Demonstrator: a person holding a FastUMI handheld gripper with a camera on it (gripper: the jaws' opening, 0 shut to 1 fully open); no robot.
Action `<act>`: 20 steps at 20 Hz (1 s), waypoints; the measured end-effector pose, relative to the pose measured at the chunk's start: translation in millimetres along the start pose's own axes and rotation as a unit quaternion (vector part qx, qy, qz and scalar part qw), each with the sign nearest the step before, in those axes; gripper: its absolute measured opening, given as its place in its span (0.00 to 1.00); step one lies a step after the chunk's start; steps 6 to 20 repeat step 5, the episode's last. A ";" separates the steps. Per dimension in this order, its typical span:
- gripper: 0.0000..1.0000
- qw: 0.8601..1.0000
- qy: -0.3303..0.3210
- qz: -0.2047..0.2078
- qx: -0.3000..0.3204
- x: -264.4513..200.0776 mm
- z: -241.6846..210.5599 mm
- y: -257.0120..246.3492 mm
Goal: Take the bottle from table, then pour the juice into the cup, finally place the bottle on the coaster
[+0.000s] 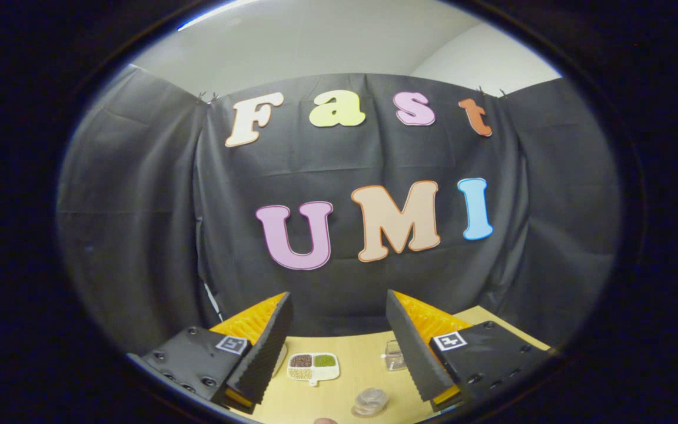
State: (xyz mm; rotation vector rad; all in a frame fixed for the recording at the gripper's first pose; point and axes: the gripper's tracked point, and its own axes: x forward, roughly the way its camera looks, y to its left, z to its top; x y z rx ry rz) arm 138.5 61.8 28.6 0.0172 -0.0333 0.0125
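My gripper [339, 300] is held high above the wooden table [351, 359] and stands open, with nothing between its fingers. Far below, a small clear cup [395, 355] stands close to the right finger [412, 347]. A round clear glass piece [370, 401], possibly the coaster, lies on the table nearer to me, between the fingers. A small rounded tip [324, 420] of something pokes up at the nearest table edge; I cannot tell whether it is the bottle.
A white tray [313, 366] with four compartments of brown, green and pale grains lies beside the left finger. Black cloth walls close the booth behind the table and on both sides.
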 end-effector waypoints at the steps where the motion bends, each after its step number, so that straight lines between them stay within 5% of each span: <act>1: 0.98 1.000 0.001 0.004 0.000 -0.3 2.2 2.1; 20: 0.98 1.000 0.006 0.006 -0.003 0.8 -0.1 1.2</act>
